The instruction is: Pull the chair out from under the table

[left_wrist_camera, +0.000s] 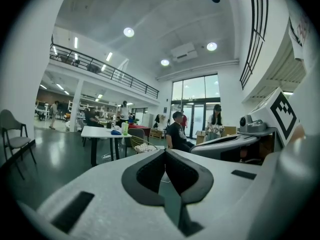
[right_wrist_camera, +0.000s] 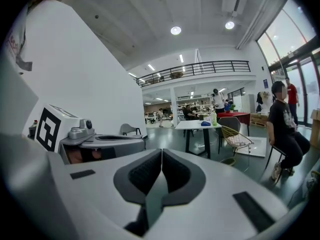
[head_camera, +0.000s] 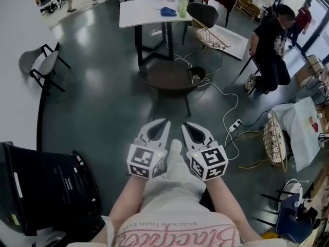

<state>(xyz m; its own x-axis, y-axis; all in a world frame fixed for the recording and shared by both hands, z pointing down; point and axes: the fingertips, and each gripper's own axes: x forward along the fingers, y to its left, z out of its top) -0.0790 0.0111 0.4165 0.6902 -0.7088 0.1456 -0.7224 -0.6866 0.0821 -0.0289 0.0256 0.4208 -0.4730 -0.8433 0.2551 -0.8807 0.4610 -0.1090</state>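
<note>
- The left tongs are shut, pads tip to tip, with nothing between them; the right tongs are likewise closed and empty; the 2 are held side by side, close to the person's body.
- The white table stands well apart from them across the grey floor; a dark chair sits tucked against its right end; this looks like the 1 to pull, though I cannot be sure.
- A round dark stand lies between the tongs and the table.
- As I judge it, nothing of the task is done; the approach, the grip on the chair and the pull are all left.
</note>
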